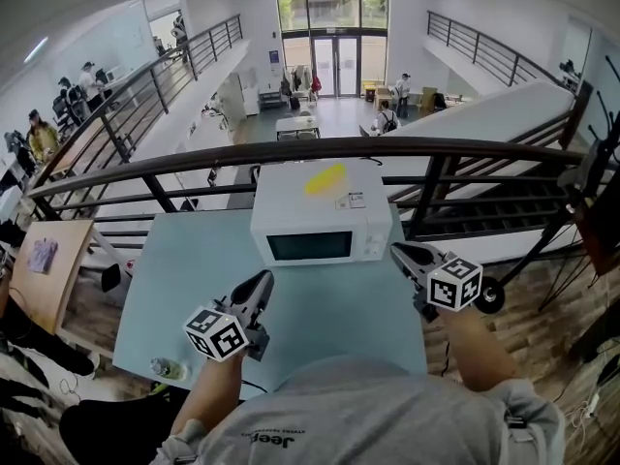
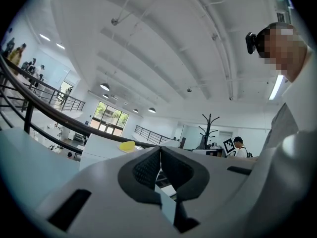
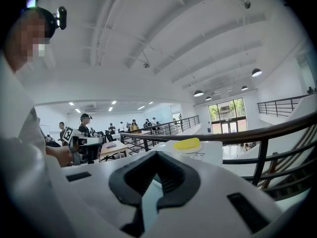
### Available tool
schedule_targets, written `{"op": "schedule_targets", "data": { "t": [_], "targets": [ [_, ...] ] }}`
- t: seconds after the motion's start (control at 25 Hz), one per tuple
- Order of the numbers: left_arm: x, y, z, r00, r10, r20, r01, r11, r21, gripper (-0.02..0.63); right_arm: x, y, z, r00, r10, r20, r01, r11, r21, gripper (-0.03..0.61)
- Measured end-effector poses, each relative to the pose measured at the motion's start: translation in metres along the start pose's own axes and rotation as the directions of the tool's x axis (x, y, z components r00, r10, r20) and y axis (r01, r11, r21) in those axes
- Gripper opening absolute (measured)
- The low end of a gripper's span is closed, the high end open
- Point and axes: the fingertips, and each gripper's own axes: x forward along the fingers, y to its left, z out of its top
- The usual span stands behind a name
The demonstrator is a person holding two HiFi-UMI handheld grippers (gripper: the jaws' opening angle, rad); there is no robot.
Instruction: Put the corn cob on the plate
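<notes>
The yellow corn cob [image 1: 325,178] lies on top of the white microwave [image 1: 323,226], far from both grippers. In the right gripper view the corn cob [image 3: 186,144] rests on a white plate [image 3: 190,150]. The left gripper view shows the corn cob [image 2: 127,146] only as a small yellow shape on the microwave top. My left gripper [image 1: 263,281] hovers over the table's near part, left of the microwave, jaws shut and empty. My right gripper [image 1: 397,251] hangs by the microwave's front right corner, with its jaws closed together on nothing. From its own camera the left gripper [image 2: 160,150] points level at the microwave.
The microwave stands at the back of a pale blue table [image 1: 184,289], close to a dark railing [image 1: 291,158] with an open drop behind. A small bottle [image 1: 167,368] lies at the table's near left edge. A wooden desk [image 1: 48,260] is at the left.
</notes>
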Motion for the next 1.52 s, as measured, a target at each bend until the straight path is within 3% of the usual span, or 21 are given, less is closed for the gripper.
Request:
{"op": "schedule_targets", "data": {
  "t": [0.48,0.72,1.52],
  "targets": [
    [-0.014,-0.009,-0.011,1.0,0.001,-0.007,-0.001,1.0,-0.001,0.018,-0.011,0.012,-0.015,1.0,0.017,0.008,-0.018,0.999,0.026,0.017],
    [-0.013,-0.015,-0.016,1.0,-0.009,-0.016,0.01,1.0,0.003,0.018,-0.013,0.016,-0.02,1.0,0.022,-0.011,-0.022,1.0,-0.018,0.015],
    [-0.014,-0.017,-0.019,1.0,-0.008,-0.027,0.008,1.0,0.009,0.018,-0.012,0.023,-0.022,0.998,0.057,-0.018,-0.057,0.998,-0.037,0.015]
  ]
}}
